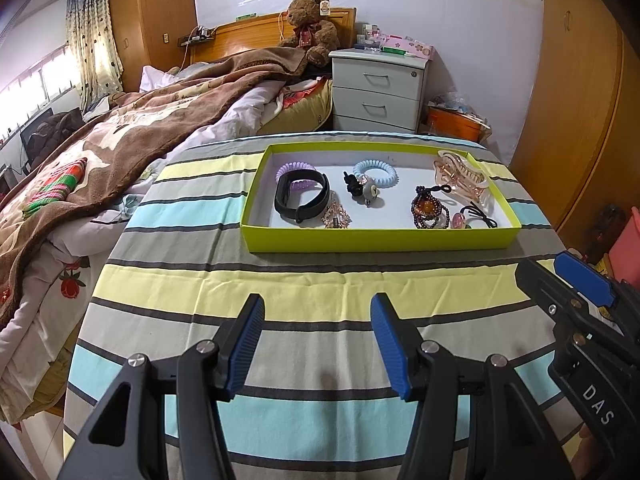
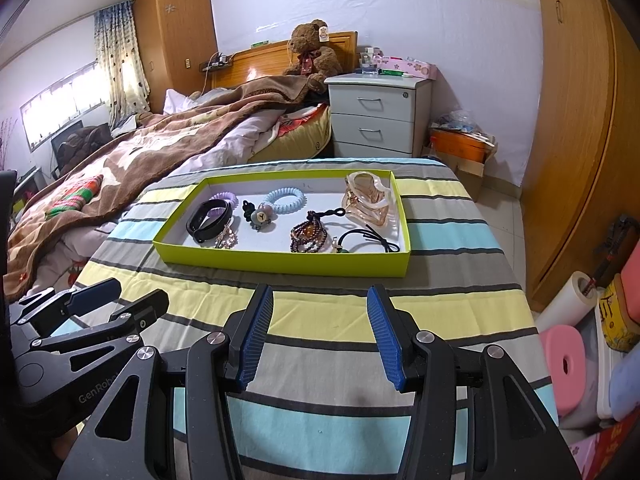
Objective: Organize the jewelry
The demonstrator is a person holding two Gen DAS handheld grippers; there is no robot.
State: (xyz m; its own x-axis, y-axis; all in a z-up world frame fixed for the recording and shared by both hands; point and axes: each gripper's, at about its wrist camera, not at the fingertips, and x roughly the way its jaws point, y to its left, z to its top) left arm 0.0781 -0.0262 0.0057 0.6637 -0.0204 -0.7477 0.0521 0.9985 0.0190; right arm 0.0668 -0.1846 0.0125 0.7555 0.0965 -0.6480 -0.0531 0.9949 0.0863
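Observation:
A lime-green tray [image 1: 372, 242] [image 2: 280, 266] sits on the striped tablecloth. In it lie a black wristband [image 1: 302, 200] [image 2: 208, 220], a purple coil tie [image 1: 294, 168], a blue coil tie [image 1: 376, 173] [image 2: 285, 200], a dark bead bracelet [image 1: 430, 208] [image 2: 310, 232], a clear amber hair claw [image 1: 460, 176] [image 2: 366, 198] and a black hair tie [image 2: 368, 238]. My left gripper [image 1: 318, 314] is open and empty, short of the tray. My right gripper [image 2: 320, 308] is open and empty, also short of the tray; it shows at the right edge of the left wrist view [image 1: 576, 280].
The table [image 1: 240, 280] stands beside a bed with a brown blanket [image 1: 100, 152]. A grey nightstand [image 1: 378, 88] and an orange box [image 1: 456, 122] stand behind it. A wooden wardrobe [image 2: 572, 120] is at the right, with a paper roll [image 2: 564, 304] and clutter on the floor.

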